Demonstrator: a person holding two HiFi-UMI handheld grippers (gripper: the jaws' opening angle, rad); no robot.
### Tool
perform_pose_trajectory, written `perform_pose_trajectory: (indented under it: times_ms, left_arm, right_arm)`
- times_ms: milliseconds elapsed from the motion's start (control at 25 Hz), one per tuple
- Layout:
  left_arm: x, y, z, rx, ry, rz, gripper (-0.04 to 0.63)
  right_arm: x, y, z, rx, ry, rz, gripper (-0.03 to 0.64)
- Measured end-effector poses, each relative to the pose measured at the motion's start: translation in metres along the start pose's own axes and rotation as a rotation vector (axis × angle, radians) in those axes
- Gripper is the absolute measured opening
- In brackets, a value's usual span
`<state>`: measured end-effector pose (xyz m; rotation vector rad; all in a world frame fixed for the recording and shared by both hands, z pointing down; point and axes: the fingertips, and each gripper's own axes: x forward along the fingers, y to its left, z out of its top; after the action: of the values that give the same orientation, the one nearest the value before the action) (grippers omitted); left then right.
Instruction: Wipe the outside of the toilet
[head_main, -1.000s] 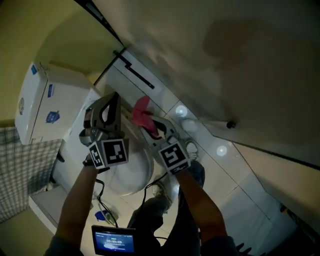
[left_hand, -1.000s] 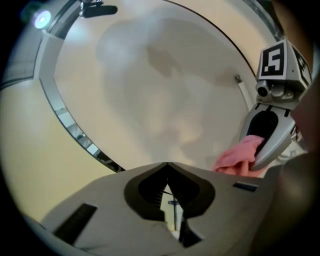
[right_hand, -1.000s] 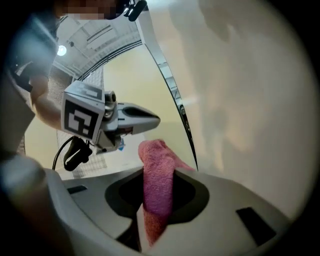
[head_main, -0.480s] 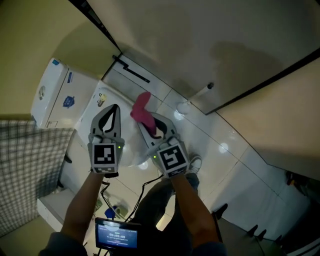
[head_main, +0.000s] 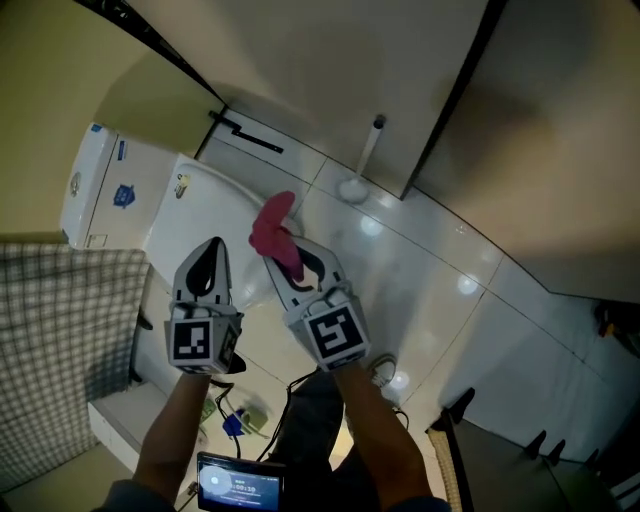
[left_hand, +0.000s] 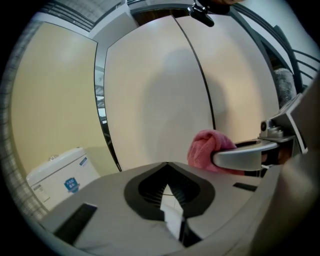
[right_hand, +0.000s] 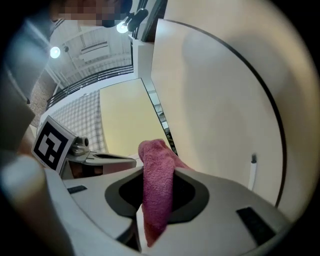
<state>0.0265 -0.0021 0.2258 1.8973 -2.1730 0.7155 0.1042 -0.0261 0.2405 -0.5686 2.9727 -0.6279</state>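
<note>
My right claw (head_main: 284, 254) is clamped on the pink cloth (head_main: 272, 224), which sticks out past the tips. Left claw (head_main: 211, 247) has its jaws together and empty, just beside the right one. Both are over the toilet (head_main: 195, 205), with its tank (head_main: 100, 190) at the wall.

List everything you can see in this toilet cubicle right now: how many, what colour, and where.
toilet: one, white, left of centre, cistern towards the yellow wall
cloth: one, pink, over the toilet, held in the right gripper's jaws
toilet brush: one, white handle with a dark tip, standing in its holder on the floor by the partition
floor tiles: many, glossy white, centre and right
screen device: one, dark with a lit display, bottom edge of the head view
left gripper: one, grey, over the toilet, jaws shut on nothing
right gripper: one, grey, beside the left one, jaws shut on the cloth
</note>
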Motion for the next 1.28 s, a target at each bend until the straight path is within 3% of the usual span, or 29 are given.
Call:
perform_pose_trajectory:
  times_ms: [120, 360, 520, 720, 880, 1120, 1280]
  left_arm:
    - [-0.017, -0.03, -0.035, -0.021, 0.048, -0.027, 0.014]
    - [-0.018, -0.065, -0.086, 0.038, 0.083, -0.108, 0.014]
    - [-0.006, -0.066, -0.114, 0.084, 0.056, -0.173, 0.014]
    - [0.006, -0.077, -0.14, 0.205, 0.01, -0.29, 0.012]
    - [-0.002, -0.101, -0.157, 0.241, -0.034, -0.341, 0.012]
    - [-0.037, -0.127, -0.188, 0.222, 0.021, -0.374, 0.012]
    - [-0.061, -0.133, -0.209, 0.192, 0.067, -0.354, 0.012]
  right_arm:
    - [-0.036, -0.003, -0.031, 0.036, 0.006, -0.026, 0.092]
    - [-0.07, -0.011, -0.109, 0.108, 0.029, -0.1, 0.092]
    - [-0.052, -0.017, -0.16, 0.119, 0.005, -0.146, 0.092]
    - [-0.009, -0.031, -0.212, 0.169, -0.082, -0.222, 0.092]
    - [-0.016, -0.007, -0.255, 0.253, -0.1, -0.227, 0.092]
    - [-0.047, 0.066, -0.303, 0.317, -0.032, -0.15, 0.092]
    - [-0.069, 0.06, -0.305, 0.333, -0.049, -0.176, 0.092]
